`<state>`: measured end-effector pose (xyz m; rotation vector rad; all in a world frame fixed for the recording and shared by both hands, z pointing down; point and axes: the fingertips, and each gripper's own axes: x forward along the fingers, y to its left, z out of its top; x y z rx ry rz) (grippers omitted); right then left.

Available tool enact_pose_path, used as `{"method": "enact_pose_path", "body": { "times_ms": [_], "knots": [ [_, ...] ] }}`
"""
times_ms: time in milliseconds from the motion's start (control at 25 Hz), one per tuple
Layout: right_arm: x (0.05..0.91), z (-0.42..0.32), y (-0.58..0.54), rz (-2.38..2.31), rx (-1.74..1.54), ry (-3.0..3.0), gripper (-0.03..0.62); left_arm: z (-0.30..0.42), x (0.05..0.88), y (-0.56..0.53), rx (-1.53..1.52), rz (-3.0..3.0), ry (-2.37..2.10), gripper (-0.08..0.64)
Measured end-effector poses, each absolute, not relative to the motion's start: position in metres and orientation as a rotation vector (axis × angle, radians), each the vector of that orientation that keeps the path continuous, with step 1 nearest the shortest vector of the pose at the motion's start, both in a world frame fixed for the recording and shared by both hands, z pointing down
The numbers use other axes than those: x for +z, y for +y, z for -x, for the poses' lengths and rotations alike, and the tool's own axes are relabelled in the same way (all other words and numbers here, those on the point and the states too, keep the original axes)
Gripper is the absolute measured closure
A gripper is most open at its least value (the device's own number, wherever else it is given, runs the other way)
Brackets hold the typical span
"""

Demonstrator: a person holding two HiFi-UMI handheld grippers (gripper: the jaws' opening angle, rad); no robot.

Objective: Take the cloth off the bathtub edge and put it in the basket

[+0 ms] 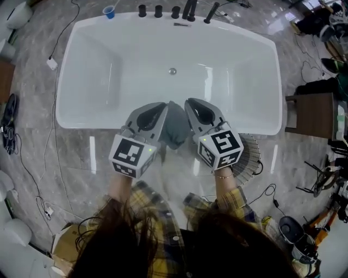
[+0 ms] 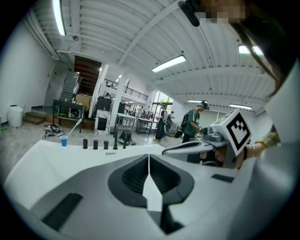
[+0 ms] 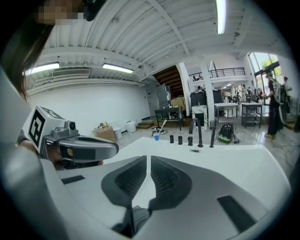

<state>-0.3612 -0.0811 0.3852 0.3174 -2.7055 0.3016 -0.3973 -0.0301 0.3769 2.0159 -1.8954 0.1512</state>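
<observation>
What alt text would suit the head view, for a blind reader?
From above: the left gripper and right gripper, both shut, are held side by side over the near edge of a white bathtub, a grey cloth between them. A basket stands on the floor by the right gripper.

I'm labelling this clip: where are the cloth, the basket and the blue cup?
cloth [image 1: 175, 129]: head view, middle of the grey fabric
basket [image 1: 249, 158]: head view, its ribbed wall
blue cup [image 1: 109, 12]: head view, its middle
</observation>
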Motion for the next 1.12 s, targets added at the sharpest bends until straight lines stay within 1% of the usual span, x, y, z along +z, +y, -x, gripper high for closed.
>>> {"method": "enact_pose_path", "body": {
  "times_ms": [480,520,600,800,840,920,1120],
  "knots": [
    [0.505,0.349,-0.089,-0.305,0.455,-2.541,0.572,0.397,0.485,-0.031,0.091,-1.812,-1.841,0.540],
    [0.516,0.347,-0.088,-0.300,0.467,-2.521,0.563,0.396,0.494,-0.031,0.090,-1.796,-1.835,0.540],
    [0.537,0.343,-0.087,-0.290,0.492,-2.482,0.488,0.392,0.513,-0.030,0.106,-1.769,-1.823,0.540],
    [0.578,0.339,-0.079,-0.260,0.518,-2.414,0.442,0.390,0.554,-0.021,0.160,-1.700,-1.800,0.534],
    [0.585,0.338,-0.077,-0.250,0.522,-2.402,0.430,0.389,0.562,-0.018,0.170,-1.690,-1.792,0.521],
    [0.601,0.335,-0.071,-0.228,0.536,-2.376,0.410,0.386,0.577,-0.013,0.185,-1.672,-1.772,0.467],
    [0.636,0.332,-0.056,-0.172,0.541,-2.312,0.350,0.386,0.608,-0.003,0.228,-1.626,-1.744,0.420]
  ]
}}
